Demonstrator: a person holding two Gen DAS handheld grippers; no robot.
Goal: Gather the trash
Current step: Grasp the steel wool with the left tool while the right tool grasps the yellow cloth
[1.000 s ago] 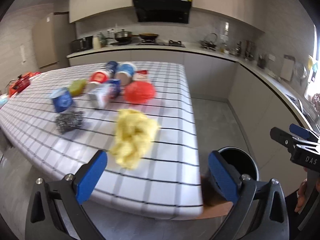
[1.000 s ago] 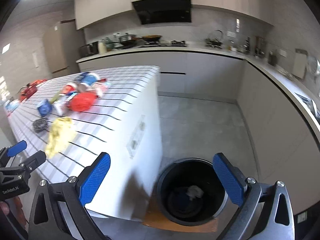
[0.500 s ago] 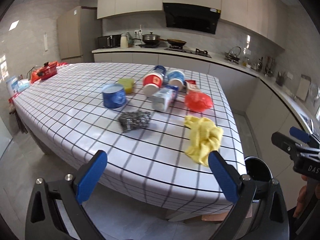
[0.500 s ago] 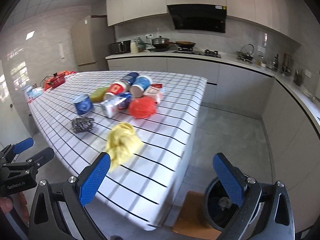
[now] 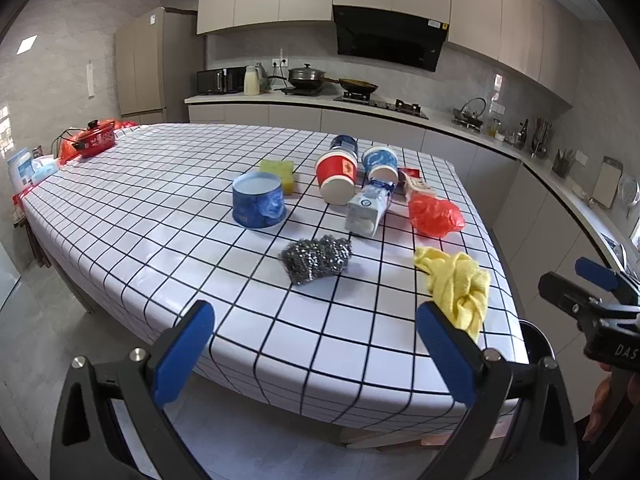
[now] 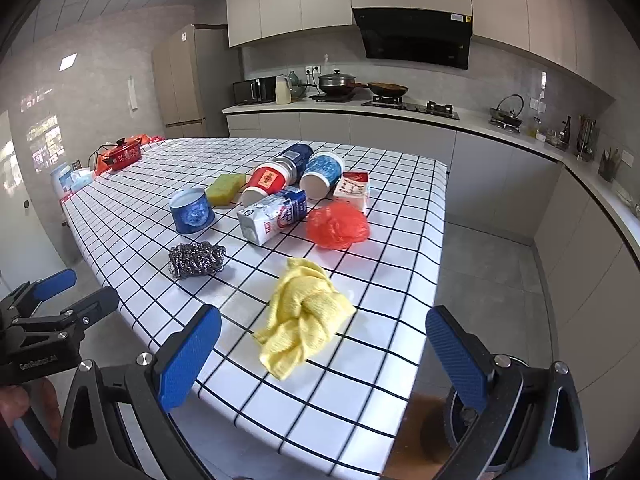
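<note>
Checked table (image 5: 132, 216): both grippers wide apart, empty; right gripper (image 6: 320, 354) marked "DAS", left gripper (image 5: 314, 350) "GenRobot.AI".

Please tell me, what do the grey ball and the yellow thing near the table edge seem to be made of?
The grey scouring ball looks like coiled steel wire: shiny, glinting curls. The crumpled yellow cloth looks like soft woven or knitted fabric, matte, with limp folds and a ribbed texture; the exact fibre cannot be told.

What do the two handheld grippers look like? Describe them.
Both match: the left gripper and right gripper have black triangular-cutout frames with silver screws and blue textured pads. Seen side-on, the right one is marked "DAS"; the left's white lettering is unclear.
</note>
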